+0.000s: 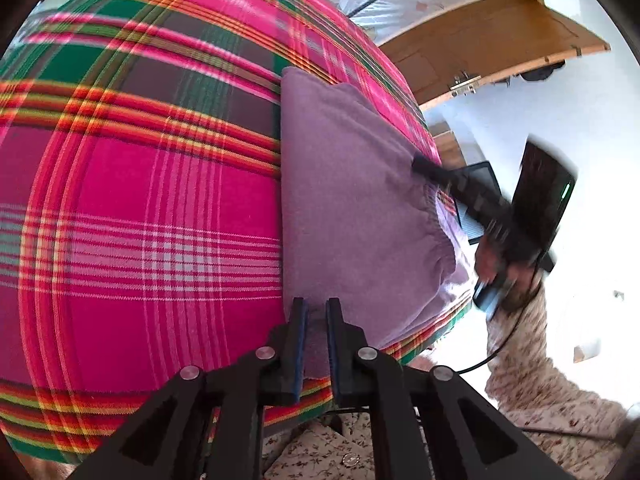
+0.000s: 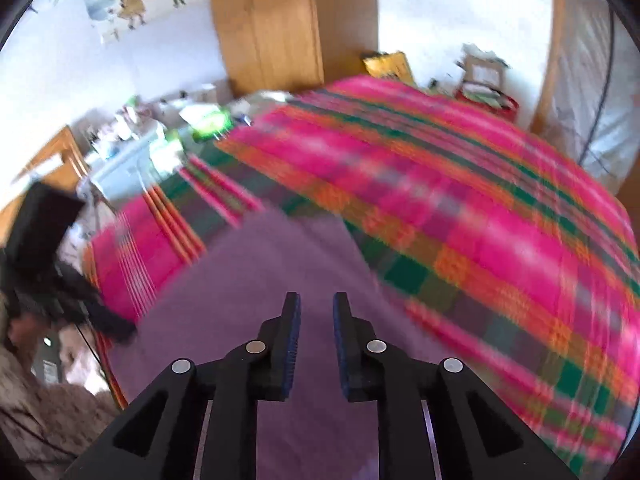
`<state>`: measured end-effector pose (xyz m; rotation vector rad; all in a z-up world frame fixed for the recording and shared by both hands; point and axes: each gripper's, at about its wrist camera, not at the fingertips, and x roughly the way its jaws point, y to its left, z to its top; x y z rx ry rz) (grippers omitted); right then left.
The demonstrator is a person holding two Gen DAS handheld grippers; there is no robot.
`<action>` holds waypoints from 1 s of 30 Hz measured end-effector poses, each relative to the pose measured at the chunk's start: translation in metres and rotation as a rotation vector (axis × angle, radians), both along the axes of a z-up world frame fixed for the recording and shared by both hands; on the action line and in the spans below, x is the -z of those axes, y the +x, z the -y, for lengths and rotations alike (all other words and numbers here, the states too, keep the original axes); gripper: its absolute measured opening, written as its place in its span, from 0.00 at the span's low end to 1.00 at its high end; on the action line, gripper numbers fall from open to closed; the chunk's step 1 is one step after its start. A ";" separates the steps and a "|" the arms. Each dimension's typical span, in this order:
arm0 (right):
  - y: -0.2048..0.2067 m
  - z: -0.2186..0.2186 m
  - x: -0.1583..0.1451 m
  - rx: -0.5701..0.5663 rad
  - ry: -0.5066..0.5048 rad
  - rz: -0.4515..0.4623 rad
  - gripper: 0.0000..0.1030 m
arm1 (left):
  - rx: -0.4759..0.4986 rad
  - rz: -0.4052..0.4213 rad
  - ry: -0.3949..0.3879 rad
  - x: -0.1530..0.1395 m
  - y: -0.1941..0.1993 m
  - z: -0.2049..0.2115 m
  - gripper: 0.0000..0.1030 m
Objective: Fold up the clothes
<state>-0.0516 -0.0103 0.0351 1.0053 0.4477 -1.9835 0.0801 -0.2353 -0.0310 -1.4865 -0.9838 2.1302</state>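
A purple garment with a gathered elastic band lies folded near the right edge of a pink plaid bedspread. My left gripper is at its near corner, and purple cloth fills the narrow gap between the pads. In the left wrist view my right gripper is blurred, its tip resting on the garment's far right side by the elastic band. The right wrist view shows the right gripper with its jaws apart above the purple garment and nothing between them. The left gripper sits at the cloth's left edge.
The bedspread covers the whole bed. A wooden wardrobe stands behind it, and a cluttered white shelf is to the left. A wooden door stands open on the right. A person's floral sleeve reaches in at the lower right.
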 end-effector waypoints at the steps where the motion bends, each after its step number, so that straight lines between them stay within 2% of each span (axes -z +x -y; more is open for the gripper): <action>1: 0.004 -0.006 0.007 0.019 0.024 0.001 0.17 | -0.009 0.008 0.012 0.001 -0.001 0.002 0.11; 4: 0.019 -0.018 0.015 0.077 0.048 -0.027 0.17 | -0.044 0.029 0.015 0.002 -0.004 0.004 0.23; 6: 0.033 -0.021 0.009 0.097 0.030 -0.075 0.23 | -0.052 0.031 0.003 0.000 -0.006 0.004 0.24; 9: 0.067 -0.013 -0.001 0.019 -0.026 -0.126 0.31 | -0.051 0.032 -0.002 -0.002 -0.007 0.001 0.25; 15: 0.129 0.020 0.007 -0.178 -0.044 -0.191 0.32 | -0.071 0.052 0.007 -0.003 -0.010 0.002 0.26; 19: 0.150 0.032 0.026 -0.205 0.020 -0.220 0.32 | -0.074 0.046 -0.006 -0.004 -0.009 0.000 0.26; 20: 0.152 0.029 0.025 -0.186 0.007 -0.226 0.32 | -0.081 0.049 -0.002 -0.003 -0.008 0.000 0.26; 21: 0.154 0.026 0.024 -0.169 -0.009 -0.226 0.32 | -0.086 0.050 0.004 -0.003 -0.008 0.001 0.26; 25: 0.158 -0.006 0.015 -0.144 -0.138 -0.093 0.32 | -0.099 0.052 0.021 -0.001 -0.006 0.005 0.26; 30: 0.159 -0.028 0.030 -0.070 -0.108 -0.034 0.32 | -0.100 0.046 0.010 -0.002 -0.003 0.007 0.27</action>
